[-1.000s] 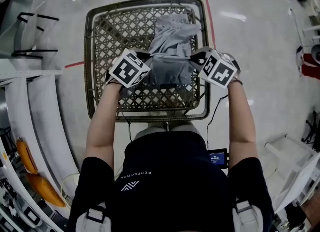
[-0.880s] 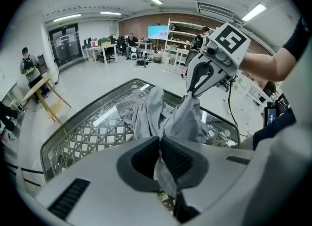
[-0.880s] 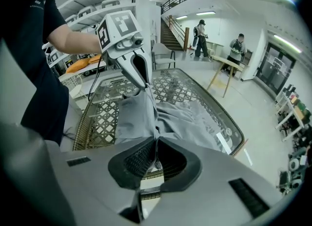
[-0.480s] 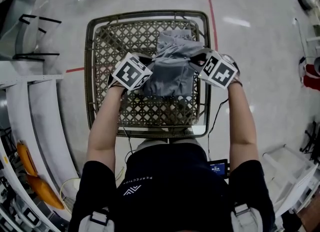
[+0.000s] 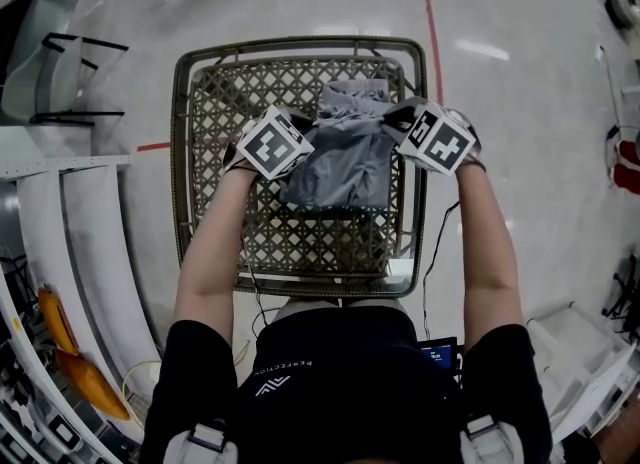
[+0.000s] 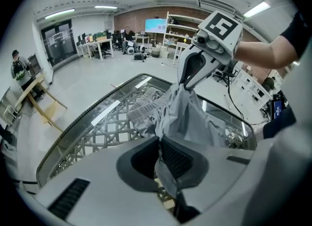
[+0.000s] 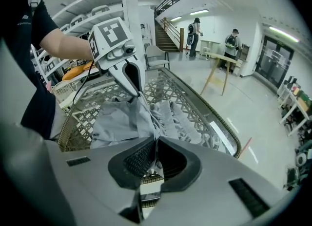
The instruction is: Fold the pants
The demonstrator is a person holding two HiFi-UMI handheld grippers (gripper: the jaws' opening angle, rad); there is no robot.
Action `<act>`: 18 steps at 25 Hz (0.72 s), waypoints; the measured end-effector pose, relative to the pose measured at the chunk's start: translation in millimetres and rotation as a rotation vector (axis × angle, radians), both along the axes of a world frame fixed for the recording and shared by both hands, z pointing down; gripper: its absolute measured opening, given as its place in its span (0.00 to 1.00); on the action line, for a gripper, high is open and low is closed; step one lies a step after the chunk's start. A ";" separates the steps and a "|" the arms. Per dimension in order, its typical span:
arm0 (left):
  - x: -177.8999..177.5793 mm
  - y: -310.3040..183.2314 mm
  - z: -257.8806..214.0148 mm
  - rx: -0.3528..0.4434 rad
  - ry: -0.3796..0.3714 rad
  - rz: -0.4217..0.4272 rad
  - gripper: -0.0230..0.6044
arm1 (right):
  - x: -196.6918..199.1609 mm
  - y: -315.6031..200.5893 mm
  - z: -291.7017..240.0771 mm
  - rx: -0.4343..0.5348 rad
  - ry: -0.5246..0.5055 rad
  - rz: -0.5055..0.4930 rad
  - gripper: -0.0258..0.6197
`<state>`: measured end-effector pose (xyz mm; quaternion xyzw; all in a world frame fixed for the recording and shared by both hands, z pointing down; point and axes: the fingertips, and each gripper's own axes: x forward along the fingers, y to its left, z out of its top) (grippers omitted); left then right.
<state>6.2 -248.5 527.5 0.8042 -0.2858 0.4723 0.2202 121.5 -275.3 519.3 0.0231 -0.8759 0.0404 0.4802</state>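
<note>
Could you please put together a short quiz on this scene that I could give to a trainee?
1. True or false: the left gripper and the right gripper are each shut on the grey pants.
2. What is under the pants? A) a lattice table; B) a cardboard box; C) a chair seat.
3. Short answer: what colour is the floor line beyond the table?

Key: 1 true; 2 A; 3 red.
</note>
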 end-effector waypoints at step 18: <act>-19.0 -55.1 20.2 0.047 -0.038 -0.148 0.08 | -0.6 -39.6 22.4 0.055 0.021 0.117 0.12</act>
